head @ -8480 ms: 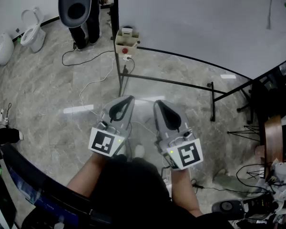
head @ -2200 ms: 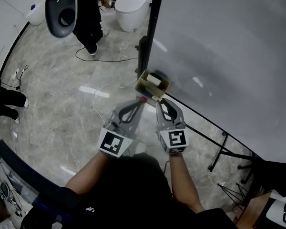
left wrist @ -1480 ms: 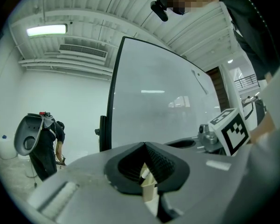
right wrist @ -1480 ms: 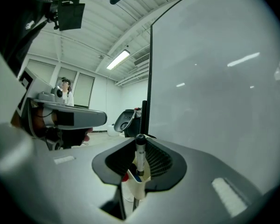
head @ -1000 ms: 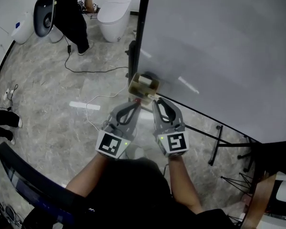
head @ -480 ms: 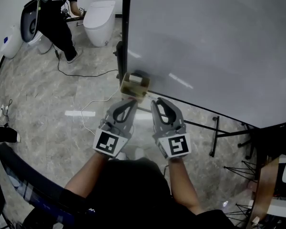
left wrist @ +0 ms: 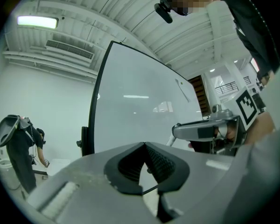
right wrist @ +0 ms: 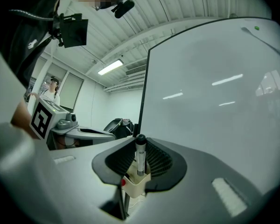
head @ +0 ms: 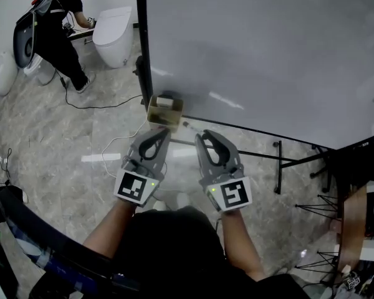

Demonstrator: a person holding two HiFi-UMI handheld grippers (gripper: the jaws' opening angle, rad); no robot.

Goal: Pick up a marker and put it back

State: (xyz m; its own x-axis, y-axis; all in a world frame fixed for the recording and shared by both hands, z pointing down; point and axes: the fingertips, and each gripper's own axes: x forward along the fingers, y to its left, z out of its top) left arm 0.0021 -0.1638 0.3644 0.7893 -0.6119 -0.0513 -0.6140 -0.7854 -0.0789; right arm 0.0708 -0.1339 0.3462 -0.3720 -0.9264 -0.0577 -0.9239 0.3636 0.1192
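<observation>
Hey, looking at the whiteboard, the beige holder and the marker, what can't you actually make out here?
- The marker, held in the right tool: in the right gripper view its lower end overlaps the beige holder, so clearance is unreadable.
- The holder's contents: head view, too small; right gripper view, mostly behind the tool.
- The red bit on the holder: mostly behind the tool.
- The whiteboard: cut off by the head view's right edge.

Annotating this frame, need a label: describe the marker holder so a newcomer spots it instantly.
Start at the big whiteboard and follow its black left post down to the bottom corner. The small beige open-top box at that corner is the holder, the only beige thing on the frame.
</observation>
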